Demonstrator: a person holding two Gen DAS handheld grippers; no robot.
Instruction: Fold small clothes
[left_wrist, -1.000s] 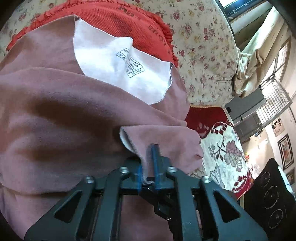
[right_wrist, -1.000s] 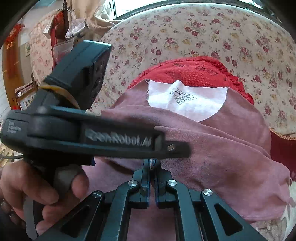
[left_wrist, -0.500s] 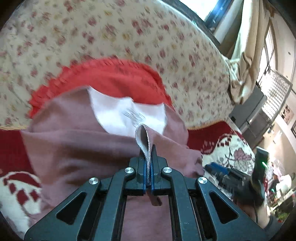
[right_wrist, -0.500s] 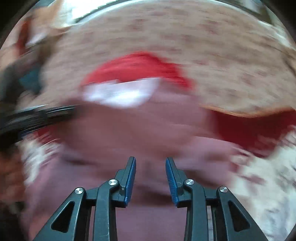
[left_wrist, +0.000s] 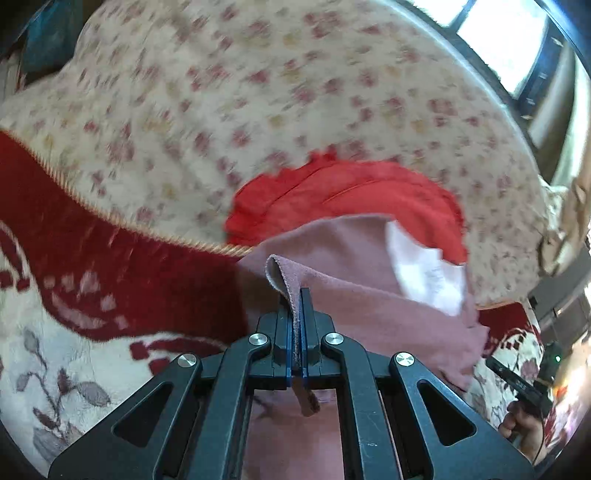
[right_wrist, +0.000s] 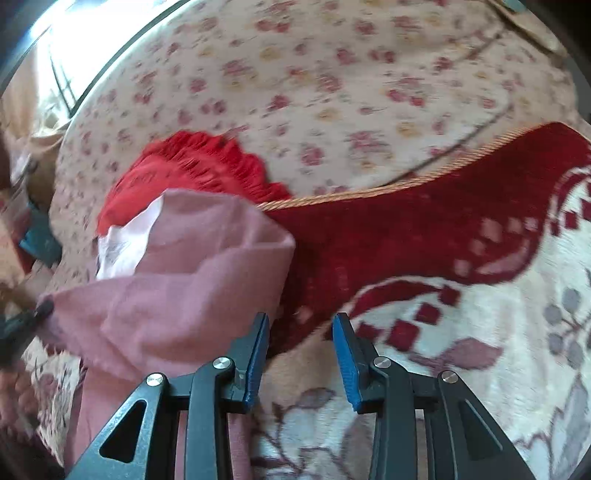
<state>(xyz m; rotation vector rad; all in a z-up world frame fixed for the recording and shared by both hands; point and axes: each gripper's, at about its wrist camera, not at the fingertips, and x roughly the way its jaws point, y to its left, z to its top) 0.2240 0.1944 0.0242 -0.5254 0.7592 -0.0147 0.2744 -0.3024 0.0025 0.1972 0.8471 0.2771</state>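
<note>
Floral cushion (left_wrist: 258, 92) motion-blurred; white label (left_wrist: 428, 273) print unreadable; red garment (right_wrist: 192, 166) partly covered.

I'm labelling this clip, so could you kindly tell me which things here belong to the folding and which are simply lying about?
Part of the job:
- pink garment
- left gripper, shut on its edge
- right gripper, open

Lying about:
- red garment
- floral sheet
- red-and-cream blanket

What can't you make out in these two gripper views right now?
- Label print on the white lining: left view, motion blur.
- Pink garment lower part: right view, cut off by the frame and right gripper.
- Red garment front: both views, covered by the pink one.
</note>
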